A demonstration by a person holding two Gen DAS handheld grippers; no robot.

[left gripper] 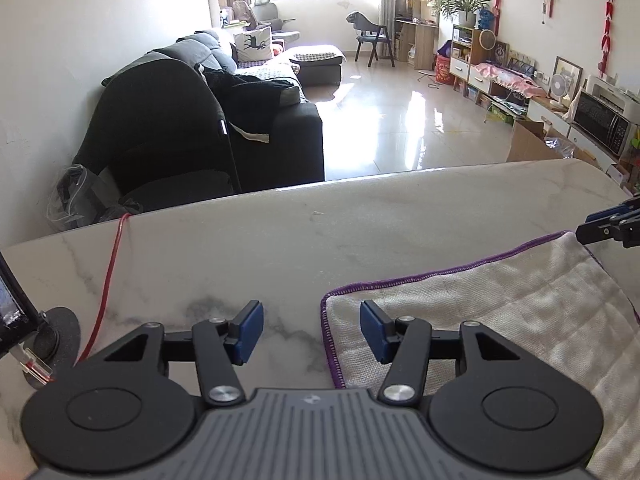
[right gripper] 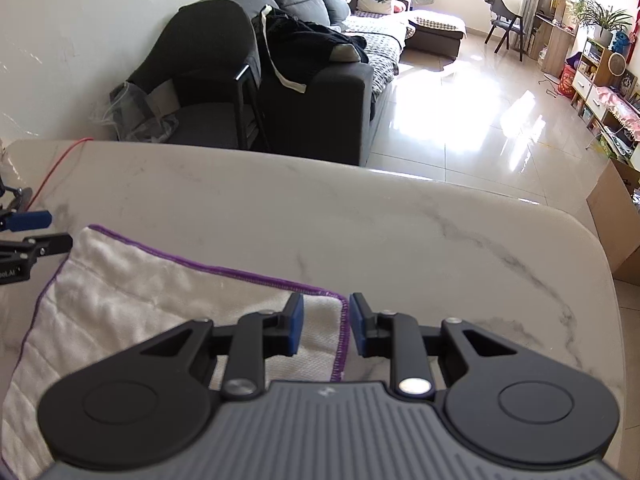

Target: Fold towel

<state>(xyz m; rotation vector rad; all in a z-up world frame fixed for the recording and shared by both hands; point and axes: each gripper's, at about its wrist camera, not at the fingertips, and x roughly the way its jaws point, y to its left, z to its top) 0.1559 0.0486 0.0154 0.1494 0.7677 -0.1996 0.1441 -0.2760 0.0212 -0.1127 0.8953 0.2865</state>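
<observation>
Left gripper (left gripper: 311, 334): jaws apart, nothing between the pads; straddles the towel's left edge, one pad over bare marble, the other over cloth.
Right gripper (right gripper: 325, 330): jaws apart by a narrower gap, not pinching; straddles the towel's right edge near its far corner.
Towel (right gripper: 132, 292): white, purple hem, lying flat on the marble table (right gripper: 360, 208), close to the near side.
Long axis: runs left to right, from one gripper to the other.
Key relation: each far corner sits just ahead of its own gripper; neither arm is nearer.
Judgement: fold step appears laid down; next grasp not yet begun.
</observation>
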